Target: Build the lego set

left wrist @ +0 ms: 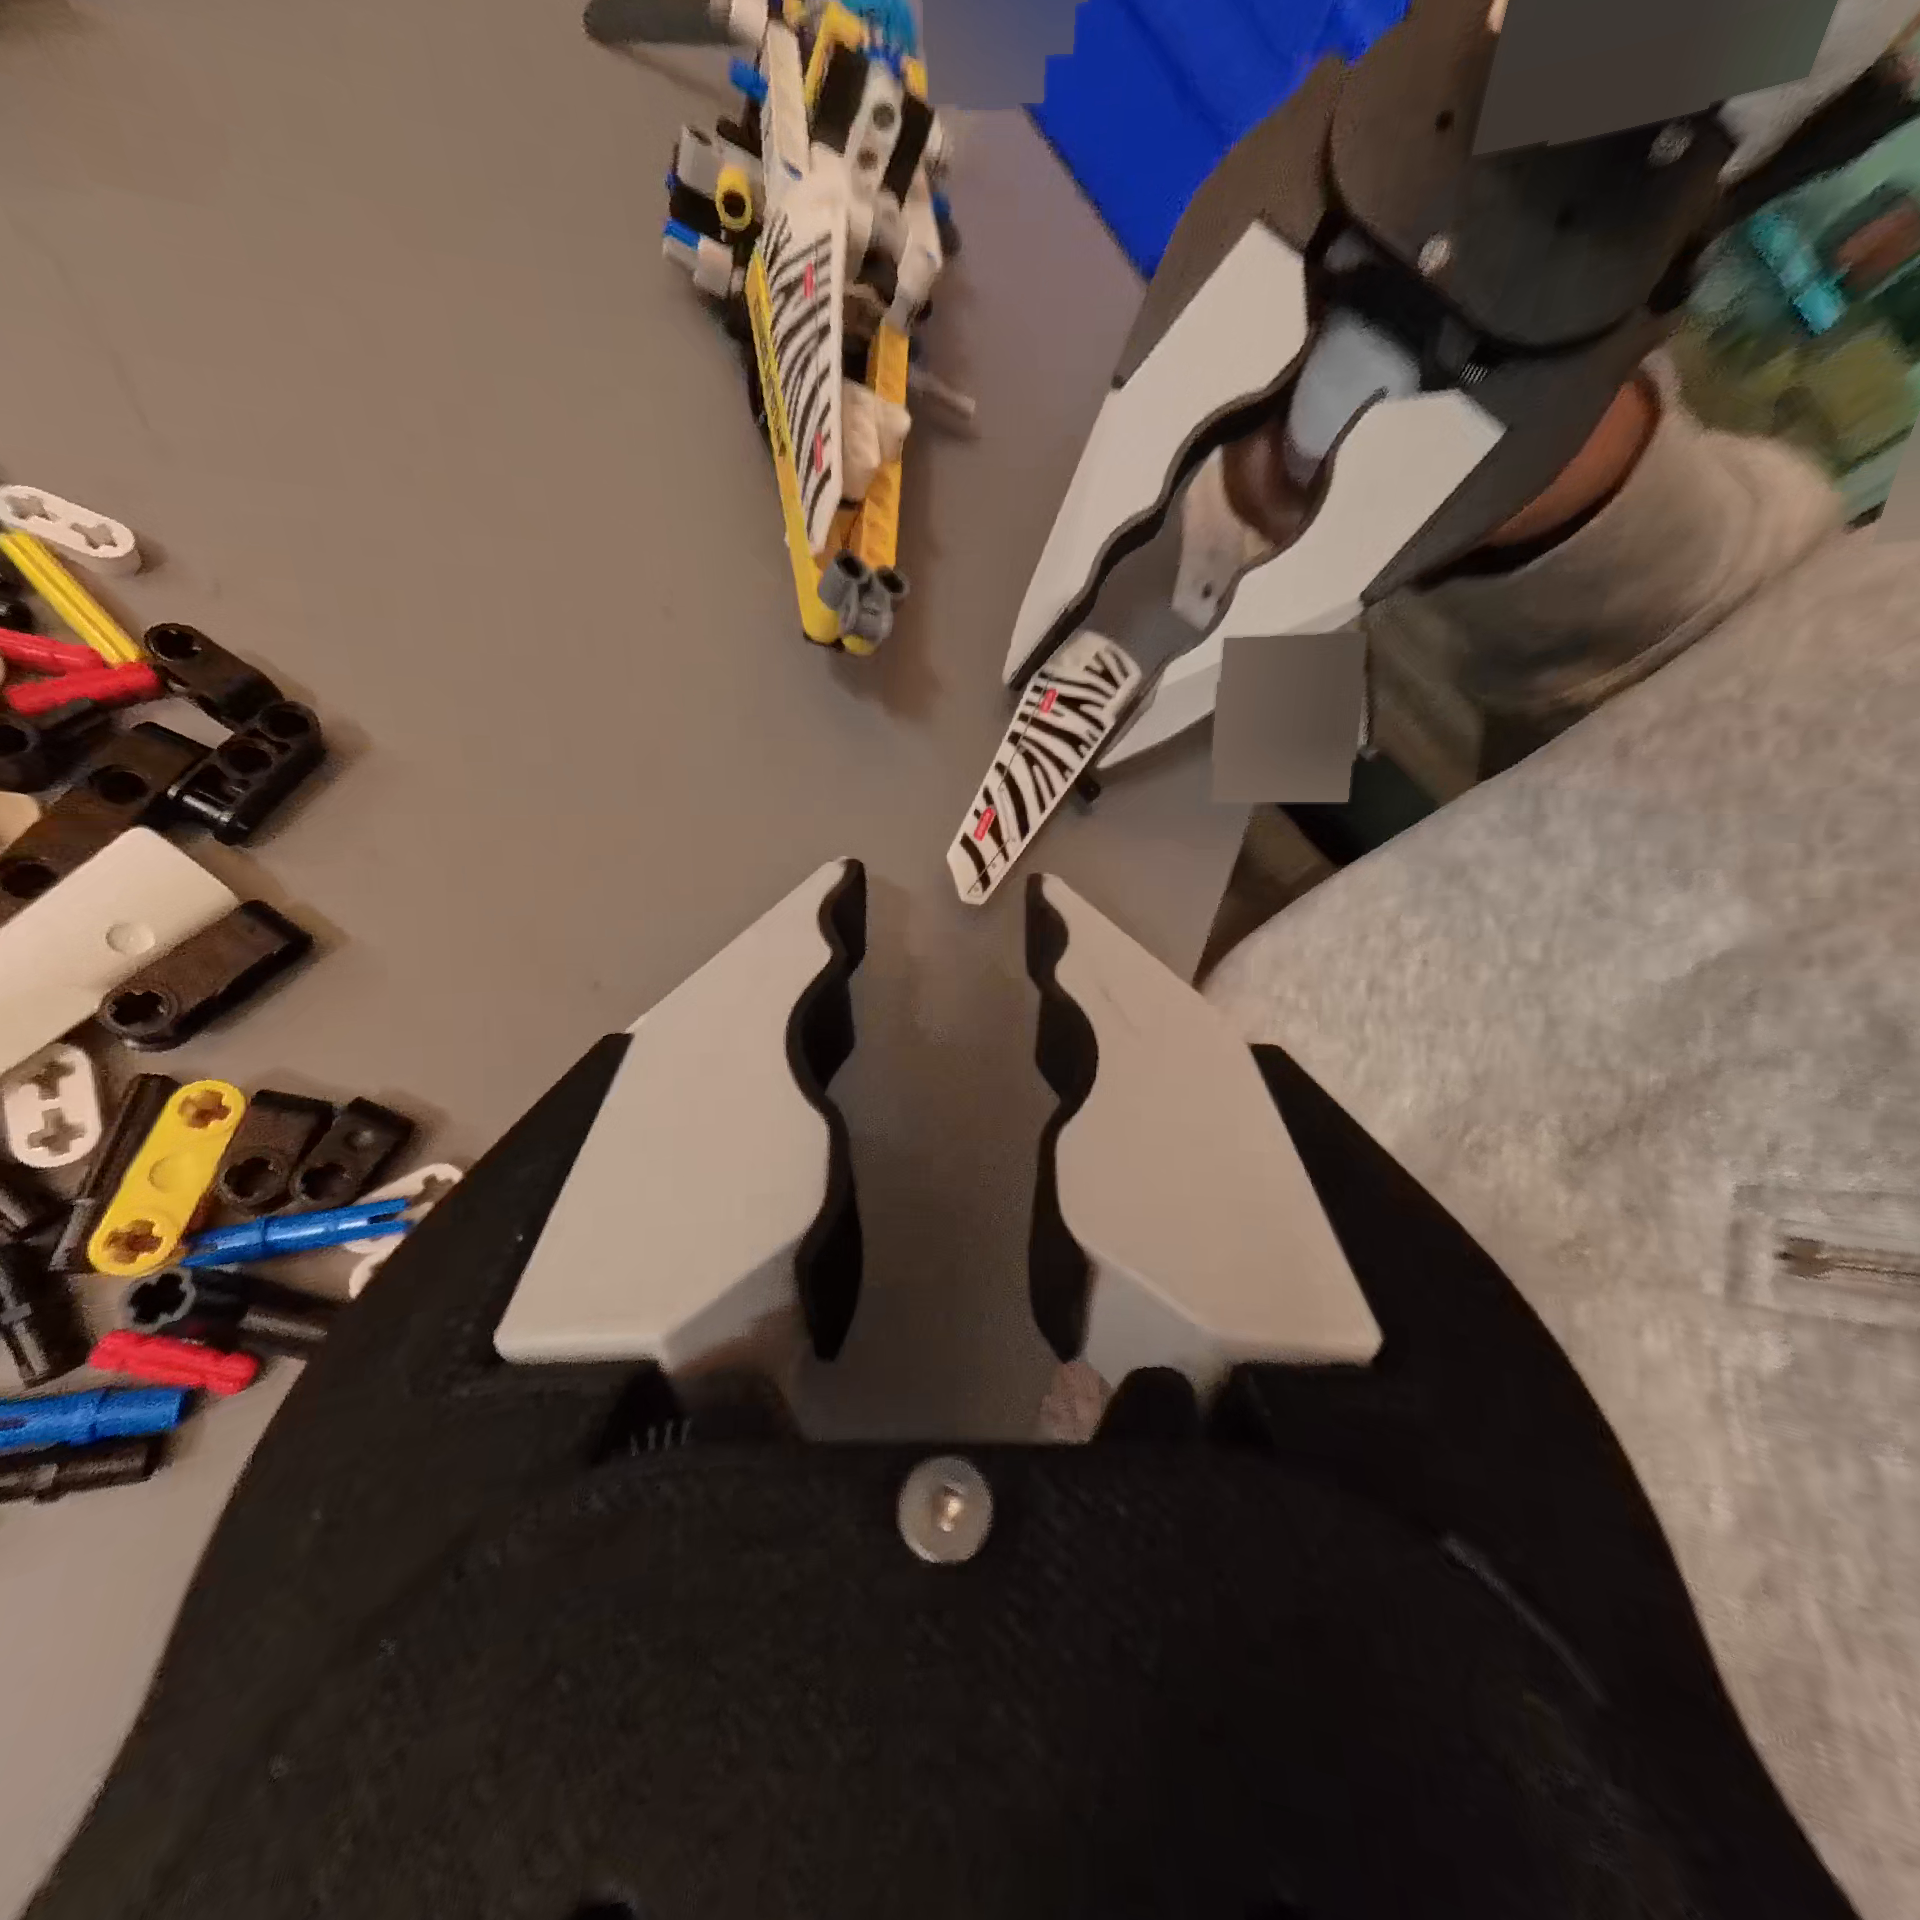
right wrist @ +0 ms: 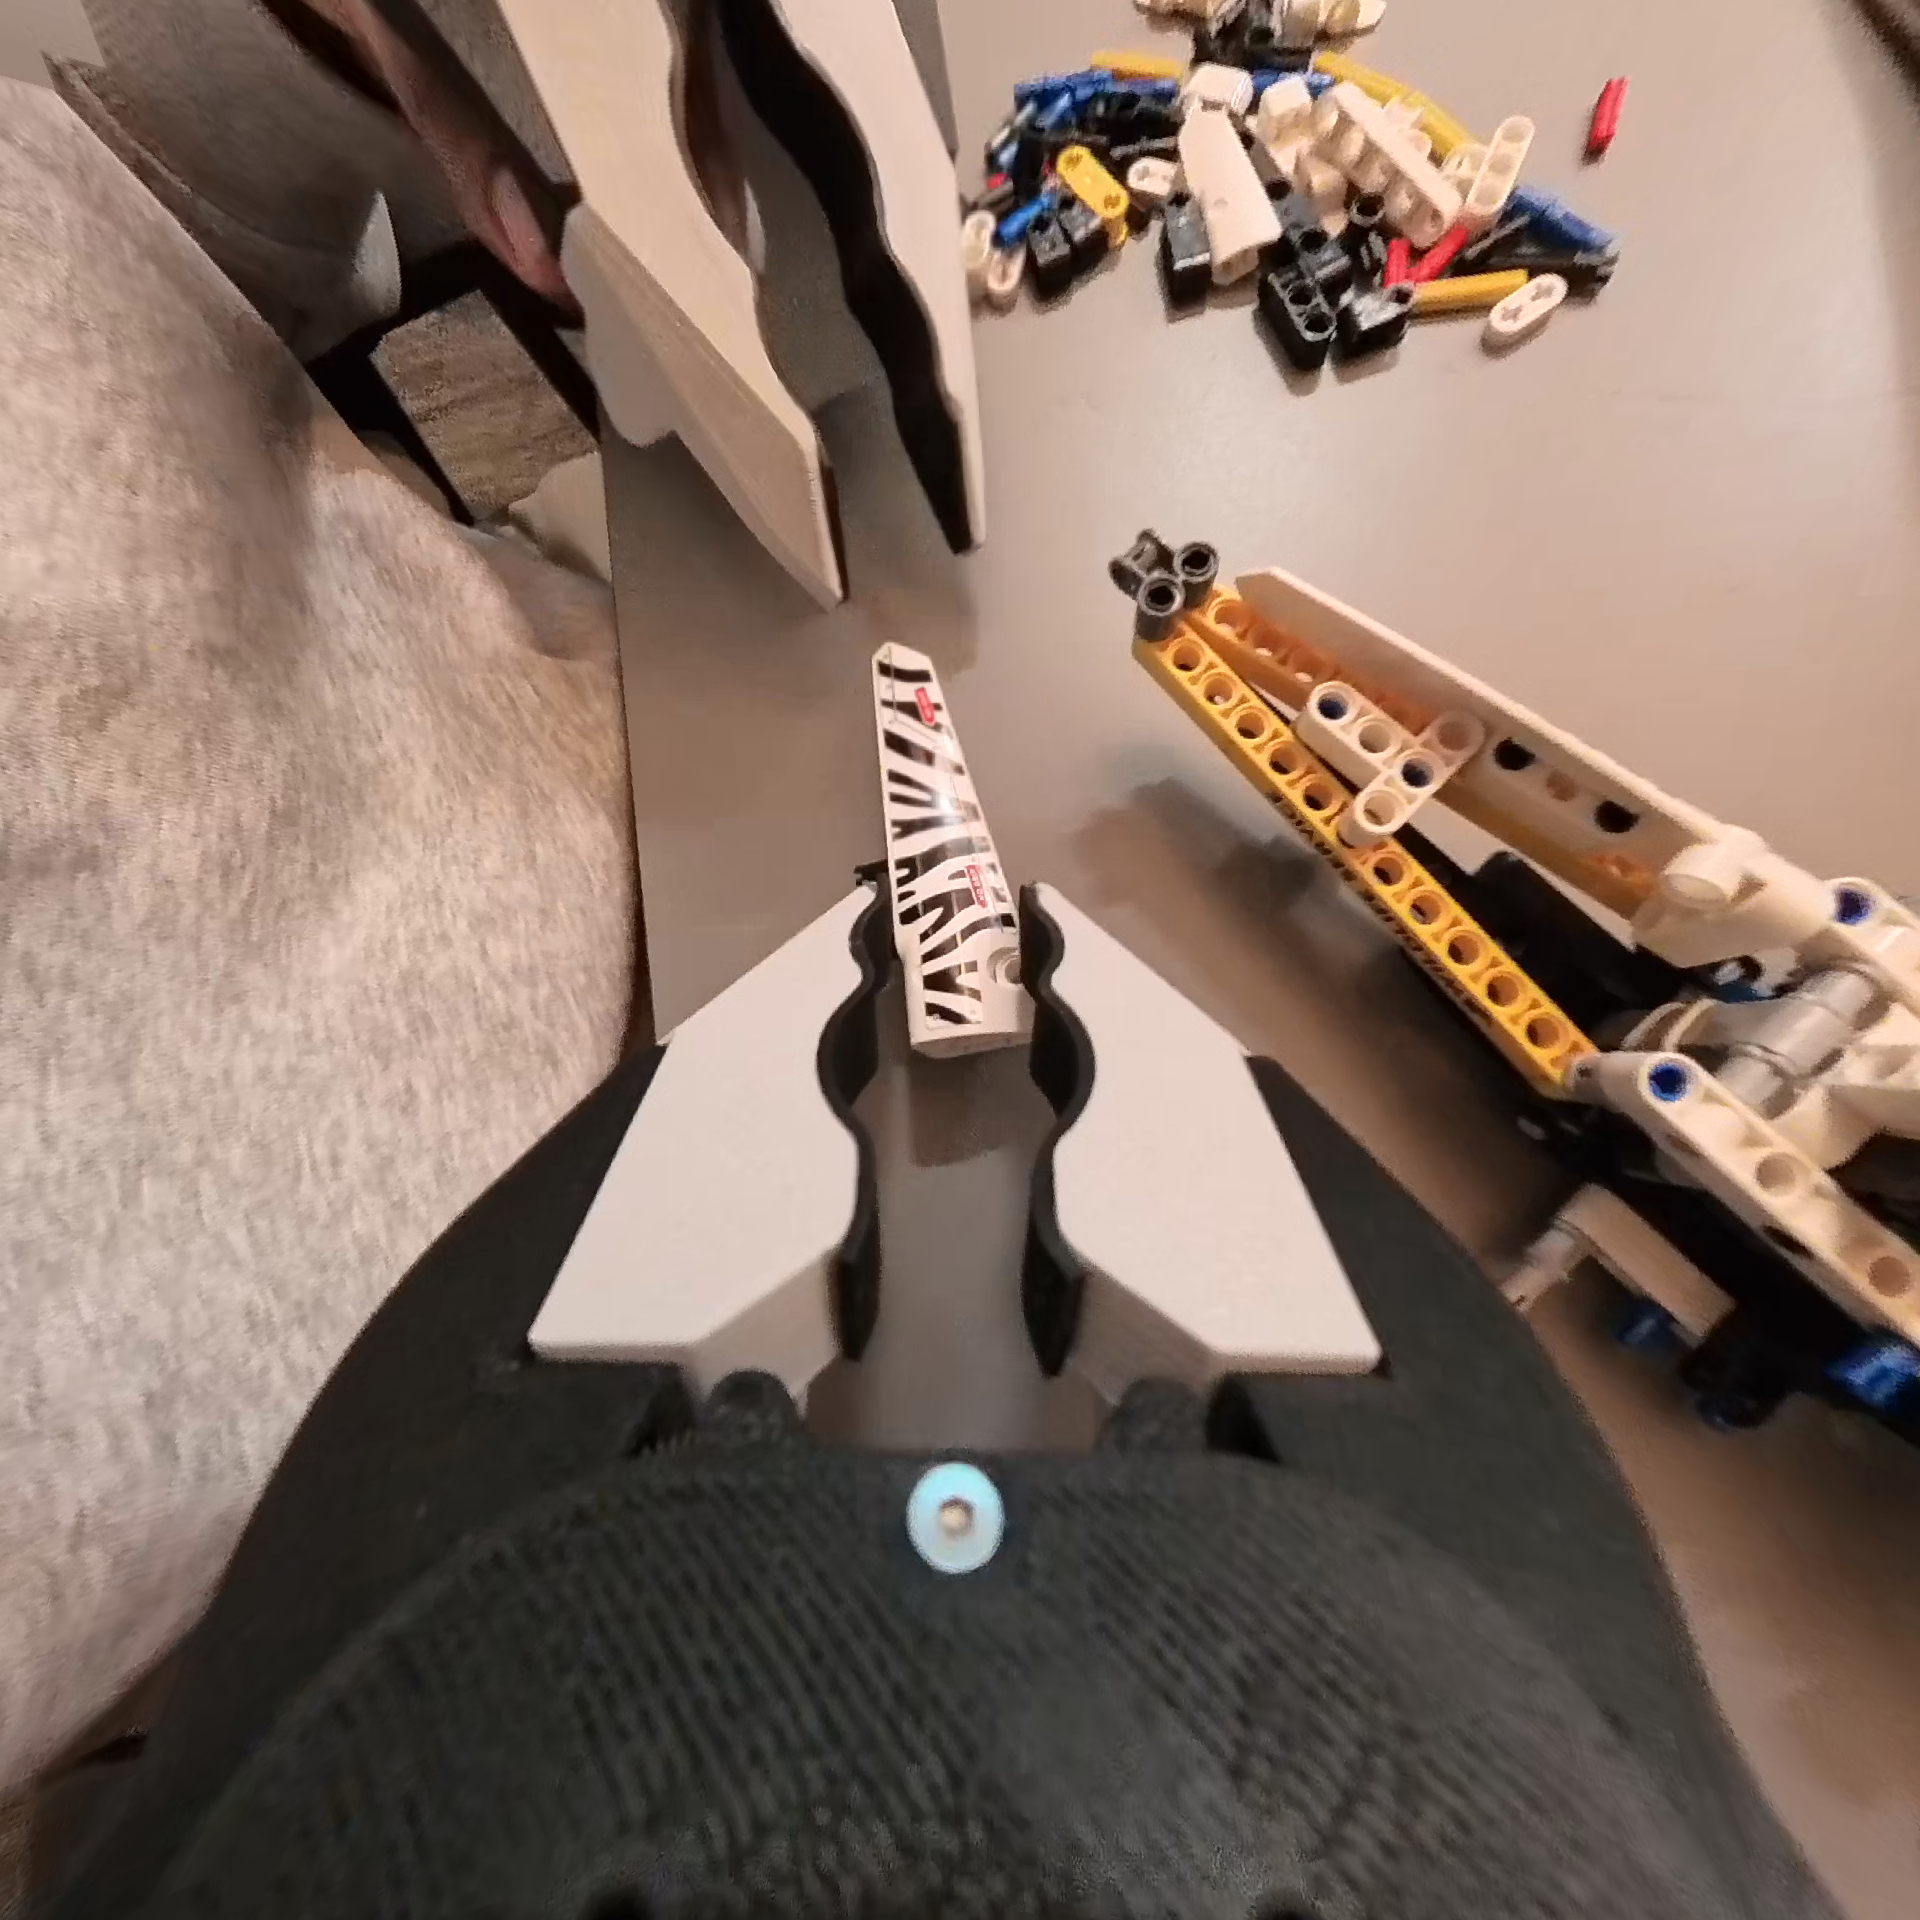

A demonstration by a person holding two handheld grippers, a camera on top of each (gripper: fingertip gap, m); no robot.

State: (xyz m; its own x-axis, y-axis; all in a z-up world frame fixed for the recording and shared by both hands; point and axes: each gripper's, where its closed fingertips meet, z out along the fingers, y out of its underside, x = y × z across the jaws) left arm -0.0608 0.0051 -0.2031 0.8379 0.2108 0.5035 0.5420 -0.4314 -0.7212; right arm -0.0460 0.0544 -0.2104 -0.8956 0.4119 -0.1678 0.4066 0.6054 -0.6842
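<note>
Right gripper [right wrist: 951, 914] is pinching 1 end of the striped panel [right wrist: 940, 831] above the table [right wrist: 1351, 468]; left gripper [left wrist: 945, 883] is waiting spread and empty. Light, stiff, likely slippery, the panel is best gripped on its edges near the model [right wrist: 1455, 831].

No readable text, brand, number or sign anywhere. Only small red sticker patches on the zebra-striped panel [right wrist: 948, 842] and on the striped panel of the built model [left wrist: 800, 343], their marks too small and blurred to make out. Black markings along the model's yellow beam [left wrist: 767, 343] equally illegible.
</note>
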